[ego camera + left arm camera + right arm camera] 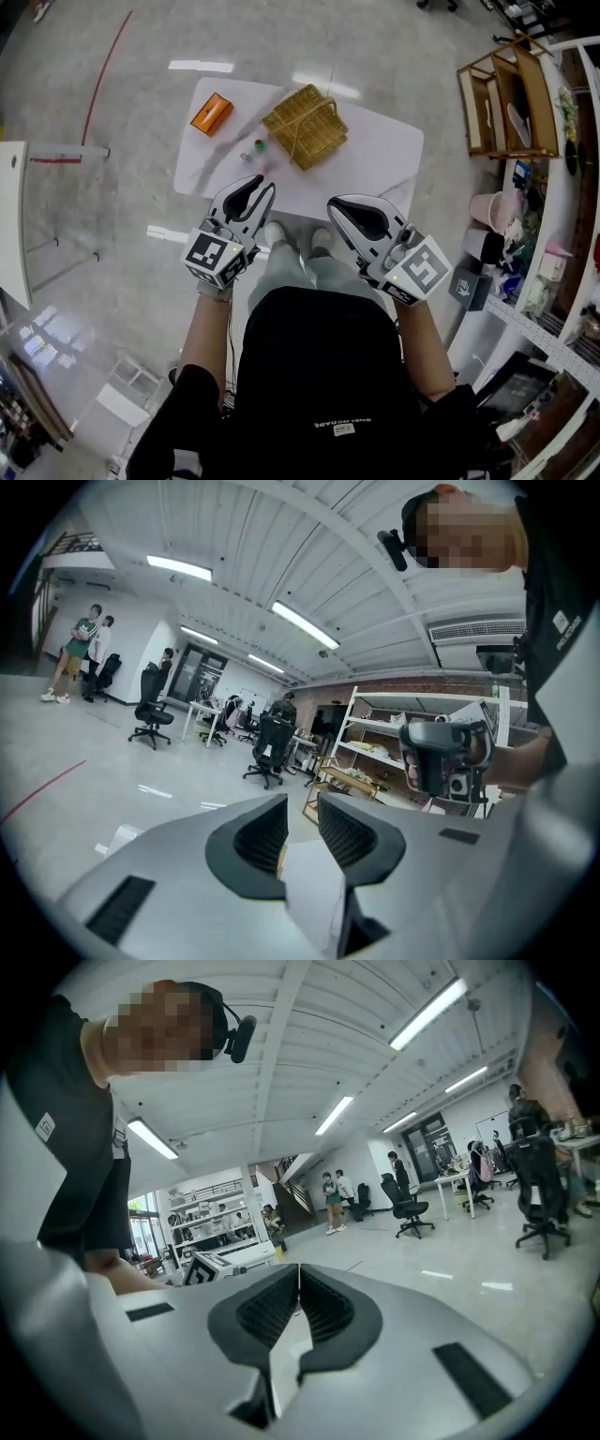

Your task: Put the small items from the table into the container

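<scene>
In the head view a white table (384, 155) carries a woven wicker basket (305, 125), an orange box (211, 113) and a few small items: a red and green one (260, 145) and a grey one (246, 157), left of the basket. Both grippers hover over the table's near edge, short of the items. My left gripper (258, 186) (302, 803) has its jaws slightly parted with nothing between them. My right gripper (349, 208) (299, 1274) has its jaws closed together and empty. The two gripper views point level across the room and show none of the table's items.
A wooden shelf unit (506, 98) stands at the right with a pink bucket (487, 208) and cluttered racks below it. A white panel (11, 220) is at the left edge. Office chairs (153, 710) and standing people (84, 649) are far off across the floor.
</scene>
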